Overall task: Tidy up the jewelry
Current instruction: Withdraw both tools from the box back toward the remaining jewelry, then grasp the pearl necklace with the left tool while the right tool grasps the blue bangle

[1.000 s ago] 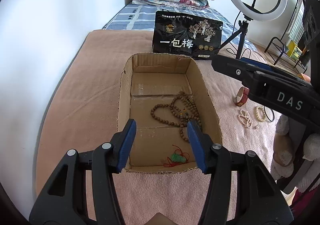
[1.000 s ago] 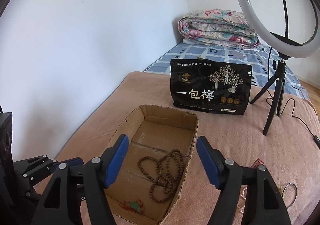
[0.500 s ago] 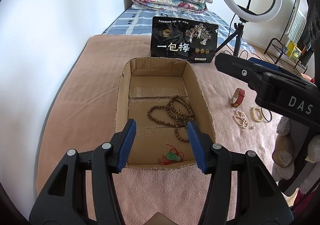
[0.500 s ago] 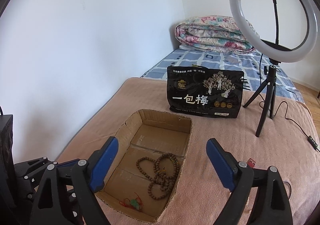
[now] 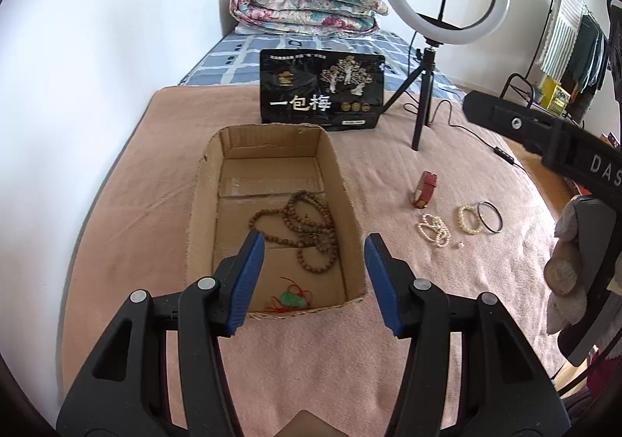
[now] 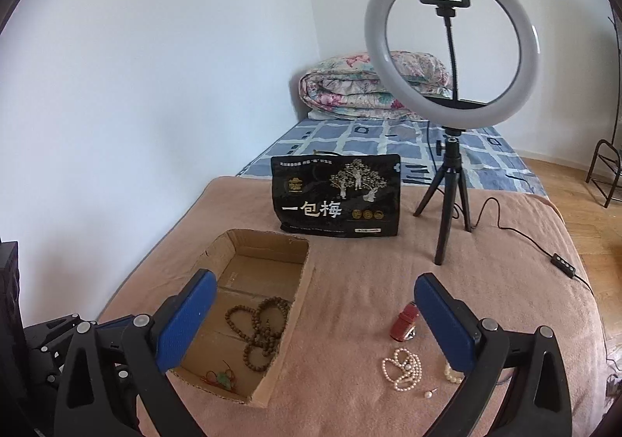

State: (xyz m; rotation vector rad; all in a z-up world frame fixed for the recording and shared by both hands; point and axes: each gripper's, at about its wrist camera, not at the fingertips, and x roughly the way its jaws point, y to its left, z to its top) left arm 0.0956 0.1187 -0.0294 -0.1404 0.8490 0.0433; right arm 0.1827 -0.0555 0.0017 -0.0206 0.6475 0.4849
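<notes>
**A:** Right wrist view: your right gripper (image 6: 315, 320) has spread way wider than a second ago and swung off the box (image 6: 301, 281) toward the loose stuff on the blanket (image 6: 505, 281). Nothing in it, jaws gaping.

**B:** And the left?

**A:** Left gripper (image 5: 314, 281) released too, empty, hanging over the box's near end. You've pulled it back a bit. Beads (image 5: 307, 227) and the green pendant (image 5: 289, 299) are already inside. Pearls (image 6: 404, 369), red band (image 6: 404, 320) and bangle (image 5: 490, 216) sit right of the box, so I'd guess pearls next.
</notes>
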